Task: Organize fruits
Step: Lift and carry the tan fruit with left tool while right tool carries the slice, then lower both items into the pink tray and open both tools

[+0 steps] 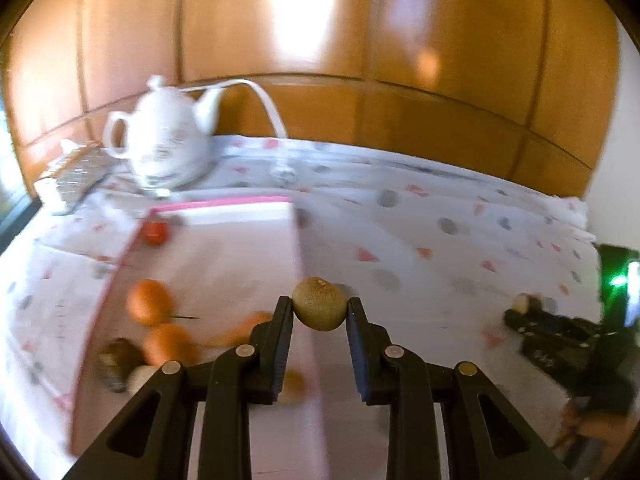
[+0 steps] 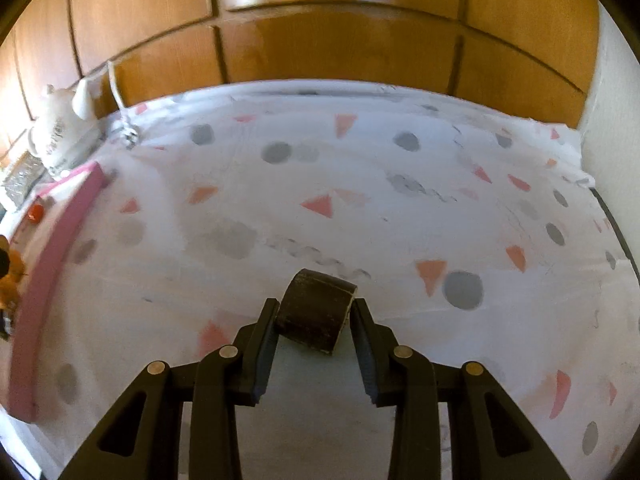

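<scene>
My left gripper [image 1: 319,307] is shut on a brown-green kiwi [image 1: 319,303] and holds it above the right edge of a white tray with a pink rim [image 1: 224,201]. In the tray lie two oranges [image 1: 149,301] [image 1: 168,344], a small red fruit [image 1: 155,233] and a dark fruit [image 1: 116,362]. My right gripper [image 2: 314,309] is shut on a dark brown cylindrical piece [image 2: 316,312] above the patterned tablecloth. The tray's pink rim [image 2: 60,248] shows at the far left of the right wrist view. The right gripper appears blurred at the right of the left wrist view [image 1: 556,332].
A white teapot [image 1: 166,140] stands behind the tray, with a silver box [image 1: 76,172] to its left. A small glass object [image 1: 283,174] sits near the back. Wooden wall panels [image 1: 360,60] bound the table behind. The tablecloth [image 2: 360,184] carries grey dots and pink triangles.
</scene>
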The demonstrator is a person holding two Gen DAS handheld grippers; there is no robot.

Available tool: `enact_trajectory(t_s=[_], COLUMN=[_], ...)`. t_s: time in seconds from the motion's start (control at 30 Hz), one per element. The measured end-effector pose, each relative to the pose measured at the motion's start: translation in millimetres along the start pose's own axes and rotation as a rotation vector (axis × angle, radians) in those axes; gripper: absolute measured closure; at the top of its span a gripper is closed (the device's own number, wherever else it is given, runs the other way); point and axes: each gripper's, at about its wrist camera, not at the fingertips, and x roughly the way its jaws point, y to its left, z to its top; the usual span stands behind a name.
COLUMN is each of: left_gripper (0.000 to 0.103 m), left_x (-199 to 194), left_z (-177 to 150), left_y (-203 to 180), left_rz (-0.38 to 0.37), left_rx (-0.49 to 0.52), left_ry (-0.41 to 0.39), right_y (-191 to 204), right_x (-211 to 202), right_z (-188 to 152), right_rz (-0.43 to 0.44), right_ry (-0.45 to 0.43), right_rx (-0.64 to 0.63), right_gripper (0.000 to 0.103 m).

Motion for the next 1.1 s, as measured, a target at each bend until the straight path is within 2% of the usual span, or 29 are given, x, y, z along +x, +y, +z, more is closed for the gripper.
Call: enact_trajectory(t_s=[0.27, 0.5, 0.9, 1.1], left_gripper=[0.076, 0.076, 0.075, 0.058], left_x=[-18, -19, -15, -19], left_z=[-2, -14, -24, -26], left_y=[62, 88, 103, 110], left_rz=[0.095, 0.122, 0.124, 0.14], left_rx=[-0.1, -0.145, -0.188, -0.205], left_ry=[-0.031, -0.021, 0.002, -0.009], right_y=[76, 150, 226, 245], right_x=[-25, -32, -23, -12], right_z=[27, 45, 60, 62], right_rz=[0.206, 0.347, 0.422, 0.45], right_ry=[-0.059, -0.065, -0.046, -0.016], right_rx=[-0.125, -0.231, -0.332, -0.337], right_gripper=[0.067, 0.067, 0.067, 0.063])
